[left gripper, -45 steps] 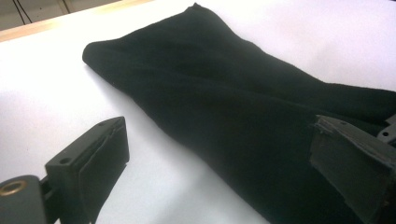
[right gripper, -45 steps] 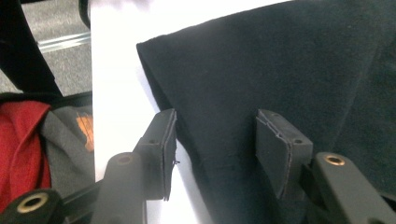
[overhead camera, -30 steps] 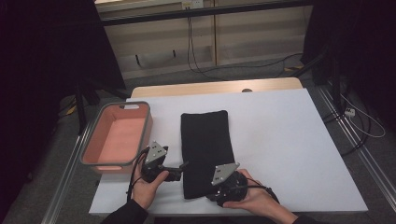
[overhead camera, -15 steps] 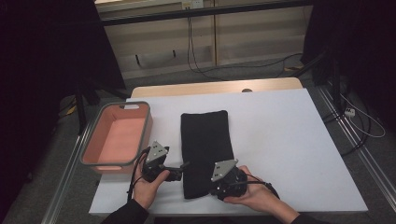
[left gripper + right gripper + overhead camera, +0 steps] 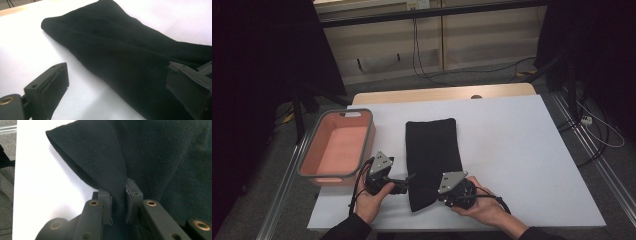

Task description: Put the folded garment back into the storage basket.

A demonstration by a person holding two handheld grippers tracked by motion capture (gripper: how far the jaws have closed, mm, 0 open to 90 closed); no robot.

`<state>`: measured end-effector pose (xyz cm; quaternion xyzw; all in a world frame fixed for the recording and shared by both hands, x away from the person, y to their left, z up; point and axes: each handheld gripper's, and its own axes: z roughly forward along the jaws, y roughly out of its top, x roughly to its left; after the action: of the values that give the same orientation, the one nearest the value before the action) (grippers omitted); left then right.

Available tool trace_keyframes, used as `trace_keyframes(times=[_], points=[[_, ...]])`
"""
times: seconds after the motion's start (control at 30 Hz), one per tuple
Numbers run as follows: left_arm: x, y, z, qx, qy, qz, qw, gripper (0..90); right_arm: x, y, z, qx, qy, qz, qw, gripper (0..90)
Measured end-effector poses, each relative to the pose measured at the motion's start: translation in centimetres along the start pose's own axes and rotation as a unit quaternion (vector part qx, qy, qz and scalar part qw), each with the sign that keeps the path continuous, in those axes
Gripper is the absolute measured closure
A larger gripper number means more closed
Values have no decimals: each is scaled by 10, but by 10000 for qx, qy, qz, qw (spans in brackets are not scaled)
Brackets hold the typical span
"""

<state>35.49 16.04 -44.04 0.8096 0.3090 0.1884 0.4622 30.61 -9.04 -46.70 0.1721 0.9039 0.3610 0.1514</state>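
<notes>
A black cloth (image 5: 432, 145), folded into a long strip, lies in the middle of the white table (image 5: 522, 150). My right gripper (image 5: 440, 196) is at the strip's near right corner. Its jaws have just been closing, and in the right gripper view the pads pinch a raised fold of the cloth (image 5: 100, 157) between them at the right gripper (image 5: 118, 203). My left gripper (image 5: 404, 186) rests at the strip's near left edge. In the left gripper view its jaws stand wide apart, one on bare table and one over the cloth (image 5: 120, 50), gripping nothing at the left gripper (image 5: 117, 92).
A pink bin (image 5: 371, 137) with a grey rim stands at the table's left edge, just beyond my left hand. Bare white table spreads to the right of the cloth. Cables lie on the floor beyond the far edge.
In the high view the right hand has shifted slightly at the cloth's near right corner. The left hand and the cloth have kept their places.
</notes>
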Motion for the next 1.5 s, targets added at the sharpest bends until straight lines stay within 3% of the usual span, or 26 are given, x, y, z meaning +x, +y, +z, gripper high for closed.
trace_keyframes(times=[0.07, 0.23, 0.5, 0.63, 0.93, 1.1, 1.27, 1.43, 1.5], points=[[0, 0, 1, 9, -14, 26, 10000, 51, 1, 1, 0, 18, -44, 27, 10000, 812], [1, 1, 1, 27, 3, 44, 10000, 51, -1, 0, -4, -11, 153, 310, 9994, 830], [0, 0, 2, 25, 2, 22, 10000, 51, 5, 1, -10, -242, 310, 401, 9984, 830], [1, 1, 2, 29, 44, 69, 10000, 51, 9, 1, -11, -246, 423, 385, 9981, 830], [4, 3, 12, 14, 63, -100, 9999, 58, 14, 1, -14, -286, 605, 330, 9972, 829], [9, 7, 19, -40, 224, -190, 9996, 61, 17, 2, -14, -277, 675, 305, 9969, 829], [13, 11, 27, 59, 289, -121, 9995, 86, 20, 2, -14, -273, 731, 279, 9966, 829], [20, 17, 33, -94, 271, -316, 9991, 86, 23, 1, -14, -254, 791, 286, 9961, 829], [22, 20, 37, -107, 250, -296, 9992, 86, 23, 1, -16, -255, 816, 297, 9959, 829]])
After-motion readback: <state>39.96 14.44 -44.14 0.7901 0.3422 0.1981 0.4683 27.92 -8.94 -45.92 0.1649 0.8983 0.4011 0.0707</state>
